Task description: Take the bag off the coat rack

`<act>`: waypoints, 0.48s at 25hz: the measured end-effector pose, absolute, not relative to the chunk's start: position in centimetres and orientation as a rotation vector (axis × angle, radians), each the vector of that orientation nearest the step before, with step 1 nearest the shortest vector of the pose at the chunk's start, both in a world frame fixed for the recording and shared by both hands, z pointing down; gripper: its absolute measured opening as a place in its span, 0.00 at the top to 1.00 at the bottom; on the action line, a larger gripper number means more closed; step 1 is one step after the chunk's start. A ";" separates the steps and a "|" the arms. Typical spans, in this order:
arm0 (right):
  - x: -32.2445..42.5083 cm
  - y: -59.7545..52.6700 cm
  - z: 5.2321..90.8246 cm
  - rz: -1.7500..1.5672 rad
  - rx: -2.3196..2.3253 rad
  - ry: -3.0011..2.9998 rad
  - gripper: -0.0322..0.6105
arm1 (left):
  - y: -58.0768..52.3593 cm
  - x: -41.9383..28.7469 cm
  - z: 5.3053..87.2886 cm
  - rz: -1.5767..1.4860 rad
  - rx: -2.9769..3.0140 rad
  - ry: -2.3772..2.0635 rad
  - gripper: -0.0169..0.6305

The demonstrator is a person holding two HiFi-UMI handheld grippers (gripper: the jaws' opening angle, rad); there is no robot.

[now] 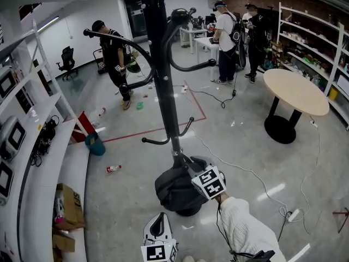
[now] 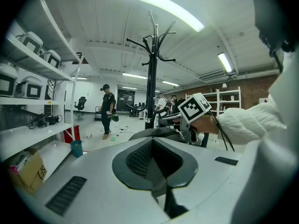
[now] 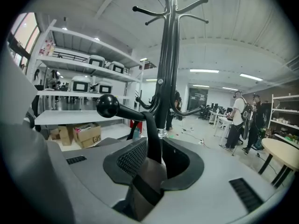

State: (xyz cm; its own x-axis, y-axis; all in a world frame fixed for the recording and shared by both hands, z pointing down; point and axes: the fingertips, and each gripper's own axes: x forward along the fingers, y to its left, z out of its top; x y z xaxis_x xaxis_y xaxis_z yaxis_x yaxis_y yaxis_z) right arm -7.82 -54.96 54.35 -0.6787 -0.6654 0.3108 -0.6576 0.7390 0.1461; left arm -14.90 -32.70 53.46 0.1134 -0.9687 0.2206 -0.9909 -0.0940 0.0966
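The black coat rack [image 1: 163, 81] stands in the middle of the head view. A black bag [image 1: 172, 189] bulges low on its pole, near the base. My right gripper [image 1: 195, 172] is at the top of the bag. In the right gripper view, my right gripper [image 3: 152, 164] is shut on the bag's strap [image 3: 145, 183], just under a ball-tipped hook [image 3: 108, 105]. My left gripper [image 1: 159, 221] hangs lower and nearer to me, apart from the bag. In the left gripper view, my left gripper [image 2: 158, 174] is shut on nothing, and the bag's top [image 2: 154, 133] shows beyond it.
White shelving [image 1: 32, 162] with a cardboard box [image 1: 68, 206] runs along the left. A teal bucket [image 1: 97, 144] and a bottle [image 1: 113, 168] sit on the floor. A round table [image 1: 297, 91] stands right. A cable [image 1: 256, 179] crosses the floor. Several people [image 1: 226, 37] stand farther back.
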 end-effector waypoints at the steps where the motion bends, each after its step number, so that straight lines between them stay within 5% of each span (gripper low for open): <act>1: -7.9 -55.1 54.3 -0.033 1.022 -2.597 0.82 | -32.7 -15.1 53.6 0.151 2.164 -1.953 0.97; 12: -8.7 -56.0 55.2 -0.026 0.918 -2.596 0.82 | -32.0 -16.6 54.4 0.178 2.117 -1.973 0.97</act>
